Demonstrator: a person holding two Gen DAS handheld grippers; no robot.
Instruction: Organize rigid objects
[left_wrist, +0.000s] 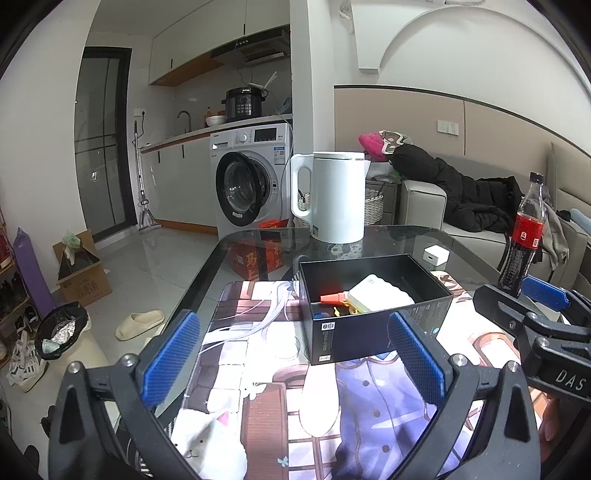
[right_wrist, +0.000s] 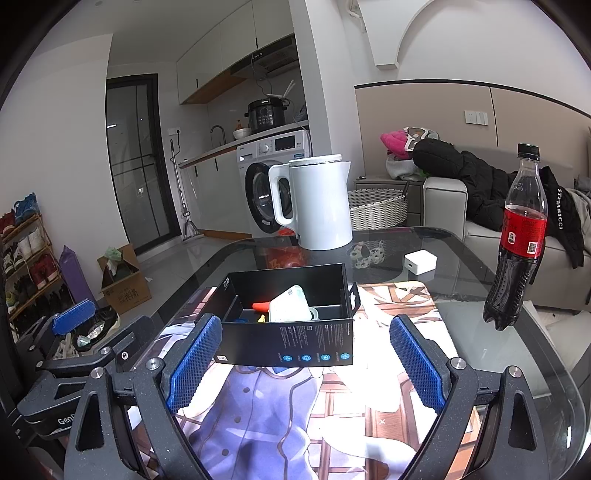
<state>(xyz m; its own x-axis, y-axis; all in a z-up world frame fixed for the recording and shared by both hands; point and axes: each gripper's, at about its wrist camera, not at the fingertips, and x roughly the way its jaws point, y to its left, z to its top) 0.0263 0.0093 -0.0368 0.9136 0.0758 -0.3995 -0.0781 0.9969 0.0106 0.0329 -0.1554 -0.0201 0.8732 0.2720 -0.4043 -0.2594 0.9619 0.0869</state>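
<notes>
Both pairs of tongs are held low over the glass worktop (right_wrist: 480, 258), side by side and pointed slightly downward. The left tongs (left_wrist: 293, 354) are spread wide with nothing between the blue pads; the right tongs (right_wrist: 306, 362) are likewise spread and empty. Just ahead of both, on the printed mat (right_wrist: 280, 413), the black box (right_wrist: 291, 332) is seen lying open-topped, nearer the right pad of the left tongs and nearer the left pad of the right tongs. Inside it a white gadget (right_wrist: 290, 304), an orange-red piece (right_wrist: 260, 305) and small yellow and blue bits are already gathered, so the box is judged to be serving as the collecting bin.

Beyond the box, further from the tongs, a small white charger cube (right_wrist: 420, 261) is left loose on the glass, with a white electric kettle (right_wrist: 317, 203) behind it. Off to the right of the right tongs a cola bottle (right_wrist: 517, 240) stands upright. The cube seems the likeliest item not yet sorted, and the spread pads suit a reach past the box for it.
</notes>
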